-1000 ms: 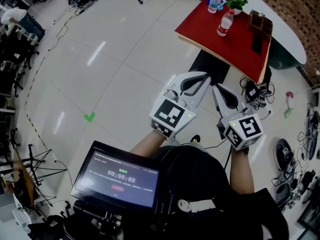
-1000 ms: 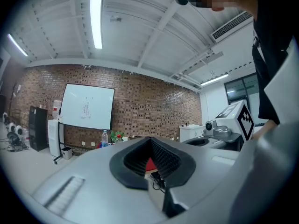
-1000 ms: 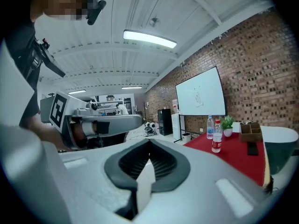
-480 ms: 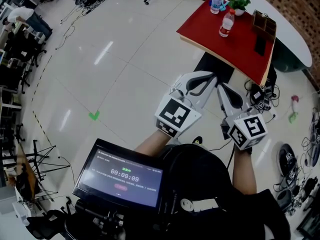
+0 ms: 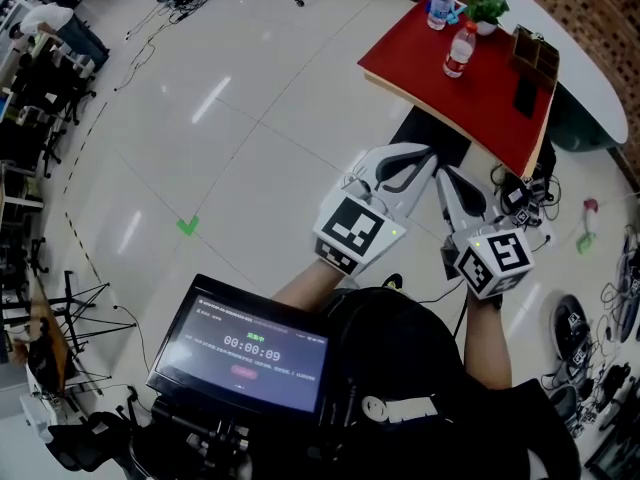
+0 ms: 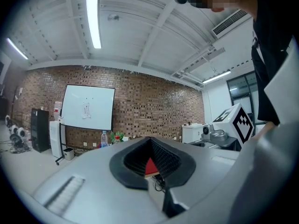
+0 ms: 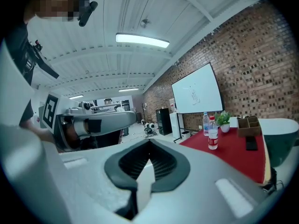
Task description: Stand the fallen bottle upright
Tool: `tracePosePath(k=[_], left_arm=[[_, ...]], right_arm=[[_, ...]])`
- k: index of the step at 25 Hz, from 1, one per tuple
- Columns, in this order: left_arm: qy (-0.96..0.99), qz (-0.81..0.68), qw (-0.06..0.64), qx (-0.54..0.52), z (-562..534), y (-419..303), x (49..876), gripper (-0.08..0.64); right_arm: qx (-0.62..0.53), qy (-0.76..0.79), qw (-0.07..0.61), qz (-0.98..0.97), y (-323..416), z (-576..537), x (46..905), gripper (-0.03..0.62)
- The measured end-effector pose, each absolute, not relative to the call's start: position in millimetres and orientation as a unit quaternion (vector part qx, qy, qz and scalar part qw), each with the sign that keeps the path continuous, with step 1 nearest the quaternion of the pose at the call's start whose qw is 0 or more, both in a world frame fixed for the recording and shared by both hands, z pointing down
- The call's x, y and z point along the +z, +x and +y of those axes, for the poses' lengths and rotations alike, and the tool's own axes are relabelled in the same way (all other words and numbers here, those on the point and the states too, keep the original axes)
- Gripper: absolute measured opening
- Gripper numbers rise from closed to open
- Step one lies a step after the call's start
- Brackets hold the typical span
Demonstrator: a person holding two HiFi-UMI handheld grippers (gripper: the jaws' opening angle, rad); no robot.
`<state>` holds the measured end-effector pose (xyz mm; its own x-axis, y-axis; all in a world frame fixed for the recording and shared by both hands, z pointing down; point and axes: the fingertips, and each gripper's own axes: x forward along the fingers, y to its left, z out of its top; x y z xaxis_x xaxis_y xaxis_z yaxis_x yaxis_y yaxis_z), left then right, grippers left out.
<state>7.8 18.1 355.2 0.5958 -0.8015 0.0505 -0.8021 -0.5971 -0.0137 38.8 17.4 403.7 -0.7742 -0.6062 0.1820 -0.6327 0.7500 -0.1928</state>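
Left hand-held gripper and right hand-held gripper are clenched, empty. At 1 o'clock, well apart, a red-capped bottle and a blue-labelled bottle stand upright on the red worktop.

Glossy floor tiles are mirroring light streaks; the red worktop is looking matt, the bottles clear plastic.

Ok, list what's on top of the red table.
Blue-labelled bottle and red-labelled bottle, both upright; potted plant; brown box; dark flat item. The box's contents are hidden.
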Motion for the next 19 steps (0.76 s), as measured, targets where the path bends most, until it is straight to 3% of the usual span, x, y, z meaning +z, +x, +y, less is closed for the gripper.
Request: tracePosePath(k=[19], left_arm=[[0.896,-0.444,0.008,0.023,8.7,3.4,357.3,0.005]], right_arm=[[0.115,0.333,0.060,-0.934,28.5,7.8,402.4,0.003]])
